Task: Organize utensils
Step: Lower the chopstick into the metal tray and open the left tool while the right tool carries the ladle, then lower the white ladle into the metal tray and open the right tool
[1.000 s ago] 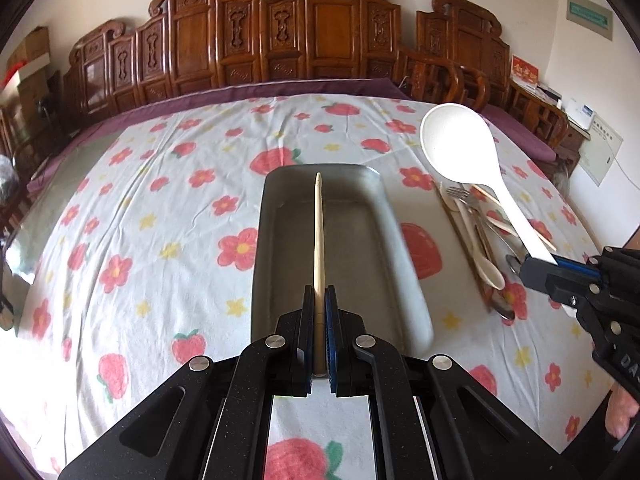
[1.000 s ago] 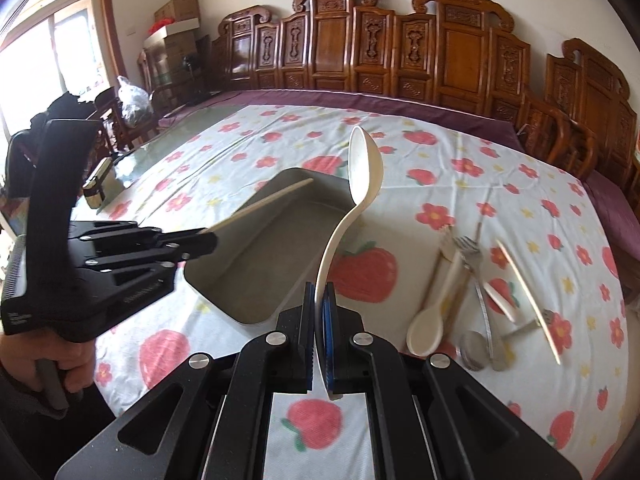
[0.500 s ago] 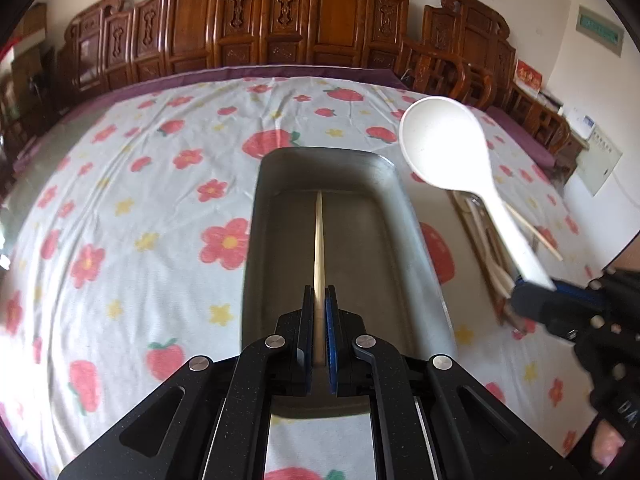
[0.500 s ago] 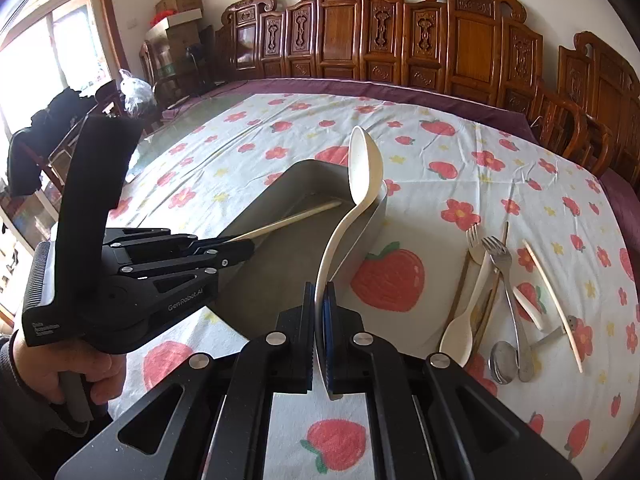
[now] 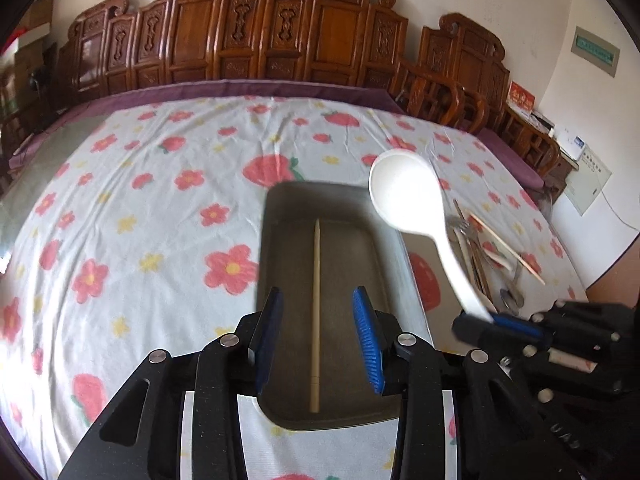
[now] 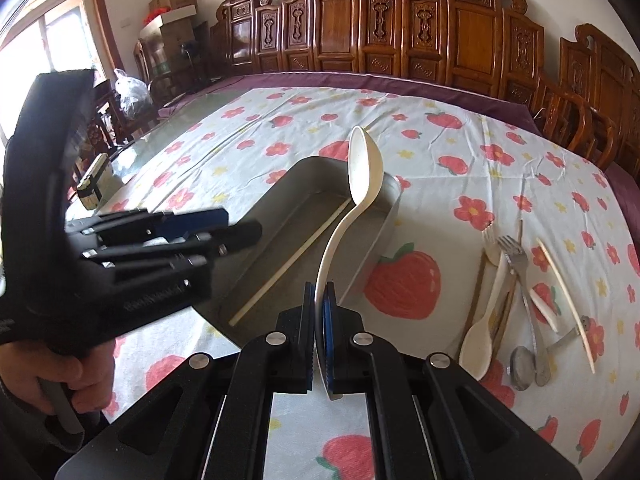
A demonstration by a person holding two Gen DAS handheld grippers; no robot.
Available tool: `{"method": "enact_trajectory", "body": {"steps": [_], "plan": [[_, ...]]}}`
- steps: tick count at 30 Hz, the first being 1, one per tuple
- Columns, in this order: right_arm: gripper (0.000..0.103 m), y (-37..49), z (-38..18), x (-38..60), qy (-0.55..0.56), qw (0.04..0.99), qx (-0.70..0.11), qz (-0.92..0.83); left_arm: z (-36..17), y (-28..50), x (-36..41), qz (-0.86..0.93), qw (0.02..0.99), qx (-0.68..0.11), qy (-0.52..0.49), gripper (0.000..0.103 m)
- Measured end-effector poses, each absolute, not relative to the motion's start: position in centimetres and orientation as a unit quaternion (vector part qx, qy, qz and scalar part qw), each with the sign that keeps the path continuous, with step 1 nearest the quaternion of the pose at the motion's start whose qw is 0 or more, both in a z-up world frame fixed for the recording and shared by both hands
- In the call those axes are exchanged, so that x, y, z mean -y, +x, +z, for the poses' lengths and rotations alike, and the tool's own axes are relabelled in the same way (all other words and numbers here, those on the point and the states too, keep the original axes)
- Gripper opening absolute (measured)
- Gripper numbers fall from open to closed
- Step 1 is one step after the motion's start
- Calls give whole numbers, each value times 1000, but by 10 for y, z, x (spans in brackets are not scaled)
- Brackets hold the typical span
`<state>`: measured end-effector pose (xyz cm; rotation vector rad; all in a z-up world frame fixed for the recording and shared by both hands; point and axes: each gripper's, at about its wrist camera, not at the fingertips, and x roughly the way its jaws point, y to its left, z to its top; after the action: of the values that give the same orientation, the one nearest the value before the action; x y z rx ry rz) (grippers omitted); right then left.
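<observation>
- Grey metal tray, a rounded rectangle with a raised rim, sits on the counter under a cloth printed with red flowers and strawberries.
- One thin pale wooden chopstick lies flat along the tray floor, pointing to 12 o'clock from my left gripper.
- My left gripper is released: its ribbed blue pads stand wide apart on either side of the chopstick, not touching it.
- My right gripper is clenched on the handle of one smooth white plastic ladle, its oval bowl raised over the tray's far end.
- Loose utensils lie at 2 o'clock of the tray: two forks, a cream spoon, a metal spoon, another chopstick; the rest overlap and I cannot count them.
</observation>
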<state>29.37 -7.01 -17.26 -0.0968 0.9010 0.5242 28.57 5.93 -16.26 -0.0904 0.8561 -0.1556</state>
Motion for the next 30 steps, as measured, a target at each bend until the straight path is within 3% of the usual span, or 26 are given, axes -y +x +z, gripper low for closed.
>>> {"method": "enact_trajectory", "body": {"steps": [10, 14, 17, 30], "plan": [[6, 301, -183, 45, -30, 860, -439, 259, -150, 283, -86, -40, 916, -399, -18, 34], [17, 305, -186, 39, -31, 861, -436, 261, -148, 285, -98, -34, 916, -399, -26, 34], [19, 303, -187, 44, -25, 858, -437, 268, -149, 285, -99, -34, 916, -400, -27, 34], [19, 265, -170, 140, -60, 884, -411, 216, -148, 272, -58, -83, 917, -390, -9, 34]]}}
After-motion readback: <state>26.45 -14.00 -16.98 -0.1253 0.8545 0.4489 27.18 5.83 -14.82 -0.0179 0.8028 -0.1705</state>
